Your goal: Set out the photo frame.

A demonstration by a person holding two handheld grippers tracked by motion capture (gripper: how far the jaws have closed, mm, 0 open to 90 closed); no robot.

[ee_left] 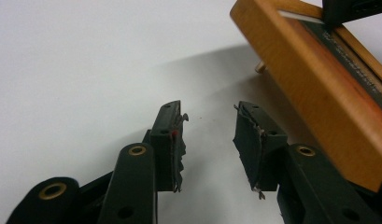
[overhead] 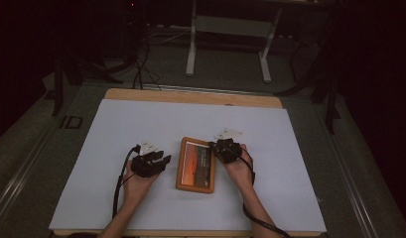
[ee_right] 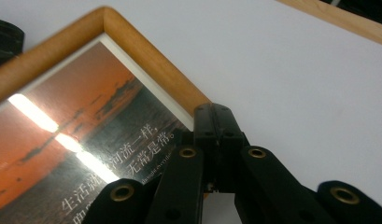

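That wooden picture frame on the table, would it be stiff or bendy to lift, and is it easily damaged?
The picture frame probably lifts stiffly: its wooden border looks thick and solid. The bright glare across the sunset picture suggests a glossy, likely glazed front, so it may be slippery and breakable. In the left gripper view one edge sits raised above the white table on a small peg, so pushing might tip it.

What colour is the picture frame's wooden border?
Warm honey-orange wood on the picture frame, clearest in the right gripper view.

The right claw [ee_right: 215, 123] sits on top of the picture frame [ee_right: 146, 60] and hides its edge below. The frame's far end, left of the claw, is cut off. Its white words [ee_right: 118, 161] are too blurry to read.
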